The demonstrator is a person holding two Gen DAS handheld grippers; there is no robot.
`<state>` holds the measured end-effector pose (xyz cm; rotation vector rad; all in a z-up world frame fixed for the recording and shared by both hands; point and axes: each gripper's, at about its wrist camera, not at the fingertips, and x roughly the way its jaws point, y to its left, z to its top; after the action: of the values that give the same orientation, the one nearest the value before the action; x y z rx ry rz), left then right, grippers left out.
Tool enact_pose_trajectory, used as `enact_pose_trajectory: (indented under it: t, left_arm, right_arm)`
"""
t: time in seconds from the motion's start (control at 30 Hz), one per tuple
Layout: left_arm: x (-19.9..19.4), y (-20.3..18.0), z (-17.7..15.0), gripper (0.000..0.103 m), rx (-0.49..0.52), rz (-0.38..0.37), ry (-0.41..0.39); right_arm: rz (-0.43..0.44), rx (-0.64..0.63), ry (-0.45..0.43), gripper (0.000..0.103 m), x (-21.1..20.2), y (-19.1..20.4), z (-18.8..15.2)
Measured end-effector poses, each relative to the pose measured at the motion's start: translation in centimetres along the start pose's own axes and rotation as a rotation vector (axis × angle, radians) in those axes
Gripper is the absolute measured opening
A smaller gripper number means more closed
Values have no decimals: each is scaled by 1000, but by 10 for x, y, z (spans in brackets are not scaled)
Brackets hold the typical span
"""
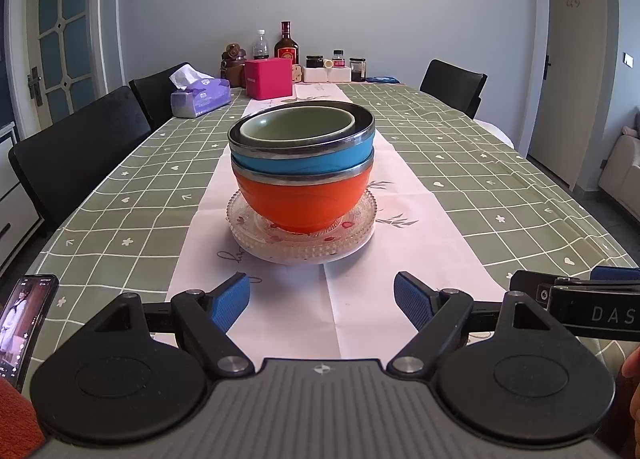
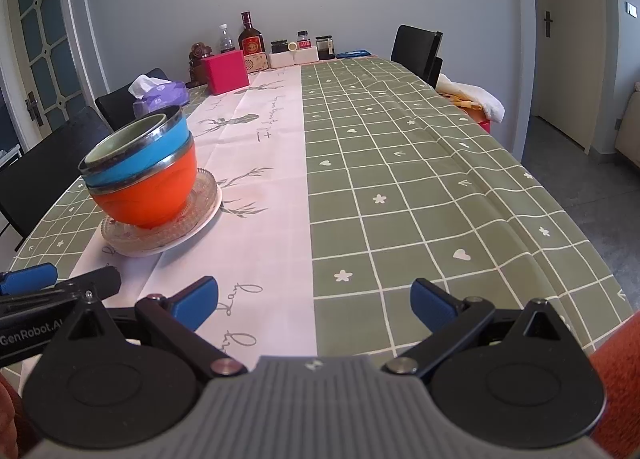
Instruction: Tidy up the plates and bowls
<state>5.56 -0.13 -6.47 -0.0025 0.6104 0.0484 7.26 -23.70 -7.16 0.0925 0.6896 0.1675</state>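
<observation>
Orange bowl (image 1: 302, 201), blue bowl (image 1: 304, 153) and green bowl (image 1: 298, 125) nested on stacked glass plates (image 1: 302, 243), mid-runner. Left gripper (image 1: 322, 301) and right gripper (image 2: 314, 303) both spread wide, empty, near edge. Right gripper cut off in left view.

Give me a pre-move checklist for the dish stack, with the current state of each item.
1. Left gripper open, fingers empty: ok.
2. Right gripper open, fingers empty: ok.
3. Green bowl nested in blue bowl, blue in orange bowl: ok.
4. Orange bowl seated on the glass plates, stack upright: ok.
5. Stack centred ahead of the left gripper, nothing between them: ok.
6. How many glass plates lie stacked under the bowls: cannot tell.
</observation>
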Motion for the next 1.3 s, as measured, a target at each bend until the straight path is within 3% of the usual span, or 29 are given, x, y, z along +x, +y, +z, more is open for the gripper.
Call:
enact_pose_trajectory:
  t: [1.3]
  left_arm:
    - [-2,-2,1,96,-1,-6,-6]
  right_arm:
    - [-13,-5,7,100,3,0,-1]
